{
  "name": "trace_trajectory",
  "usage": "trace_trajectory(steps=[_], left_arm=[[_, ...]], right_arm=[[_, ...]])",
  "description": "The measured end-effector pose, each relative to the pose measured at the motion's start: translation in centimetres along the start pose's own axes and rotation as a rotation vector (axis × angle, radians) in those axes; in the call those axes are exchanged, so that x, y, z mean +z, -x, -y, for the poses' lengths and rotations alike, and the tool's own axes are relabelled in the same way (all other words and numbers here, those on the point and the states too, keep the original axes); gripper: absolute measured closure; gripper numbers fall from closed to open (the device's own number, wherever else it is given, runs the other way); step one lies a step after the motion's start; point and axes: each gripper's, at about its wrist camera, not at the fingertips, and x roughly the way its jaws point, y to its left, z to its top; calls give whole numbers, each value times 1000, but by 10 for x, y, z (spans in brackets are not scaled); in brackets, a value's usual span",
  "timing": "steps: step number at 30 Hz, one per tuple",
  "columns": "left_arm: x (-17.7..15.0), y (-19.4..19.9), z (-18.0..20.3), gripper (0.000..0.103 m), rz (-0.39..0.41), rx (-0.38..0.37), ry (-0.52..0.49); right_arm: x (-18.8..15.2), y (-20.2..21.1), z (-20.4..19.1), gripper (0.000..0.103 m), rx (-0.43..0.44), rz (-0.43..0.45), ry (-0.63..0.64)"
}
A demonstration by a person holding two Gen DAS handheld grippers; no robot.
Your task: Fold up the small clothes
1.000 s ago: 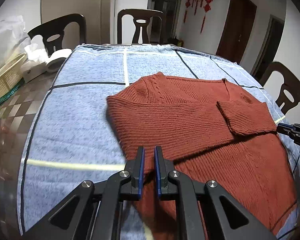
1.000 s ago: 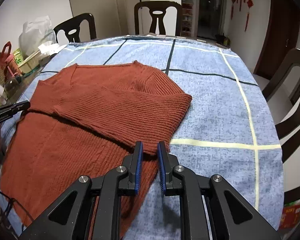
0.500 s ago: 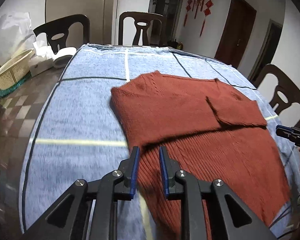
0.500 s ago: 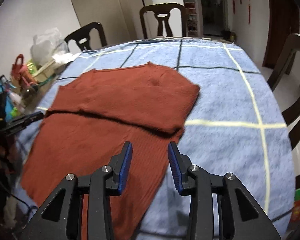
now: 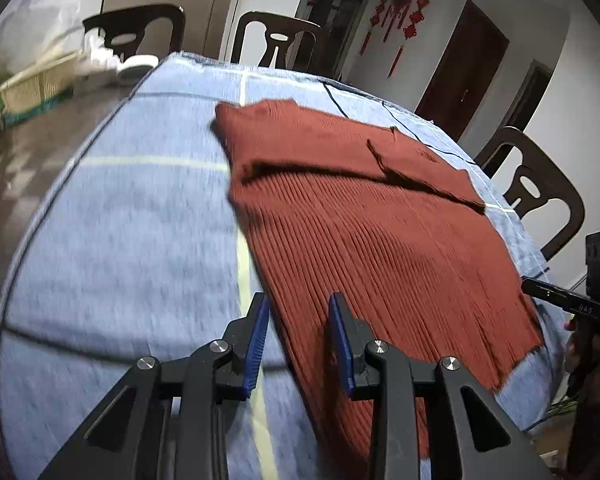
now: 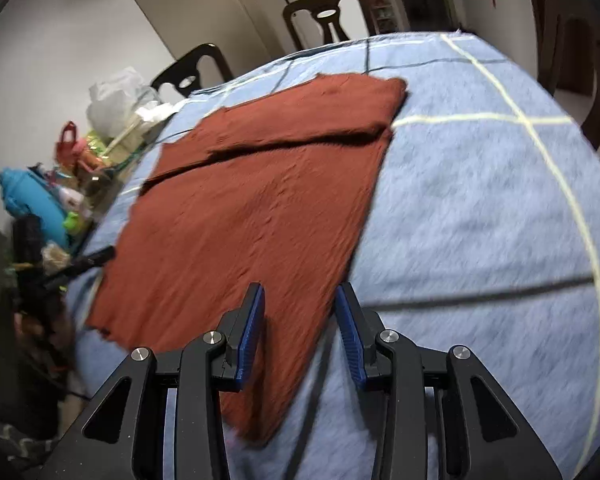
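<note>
A: Status of the left gripper (image 5: 298, 338)?

B: Its jaws are parted and hold nothing. It sits above the near left edge of the rust-red sweater (image 5: 364, 216), with that edge lying between the blue fingertips (image 5: 257, 340).

A: Location of the sweater?

B: It lies flat on the blue checked blanket (image 5: 120, 240) covering the surface. Both sleeves are folded across the chest at the far end. A woven basket (image 5: 40, 82) stands on the bare surface to the far left.

A: Status of the right gripper (image 6: 300, 330)?

B: Its jaws are likewise spread, with nothing held. It hovers over the sweater's (image 6: 260, 200) near right corner. A dark chair (image 6: 328, 20) stands at the far side.
</note>
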Motion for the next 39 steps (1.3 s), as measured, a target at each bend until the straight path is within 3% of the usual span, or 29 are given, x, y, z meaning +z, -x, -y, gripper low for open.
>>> trace_trajectory(steps=[10,12,15,16,18,24,28,34,39], left_arm=[[-34,15,14,64,14,-133,85],[-35,15,15,64,29,-127,84],[-34,14,17,68,31,-126,90],[-33,14,17,84,29,-126,89],[-33,12,15,95,19,-124,93],[-20,46,3,96,135,-153,123],[-13,63,-4,96,183,-164,134],[-18,48,-9,96,144,-179,162],[-10,54,-8,96,159,-190,168]], right_arm=[[-21,1,-9,65,101,-2,-49],[-20,0,-7,66,108,3,-68],[-20,-3,-5,94,79,-2,-81],[-20,-3,-5,94,77,1,-83],[-21,2,-6,95,72,22,-75],[-19,41,-4,96,87,141,-85],[-23,47,-2,96,97,159,-90],[-23,38,3,96,111,135,-112],[-7,45,3,96,125,147,-102]])
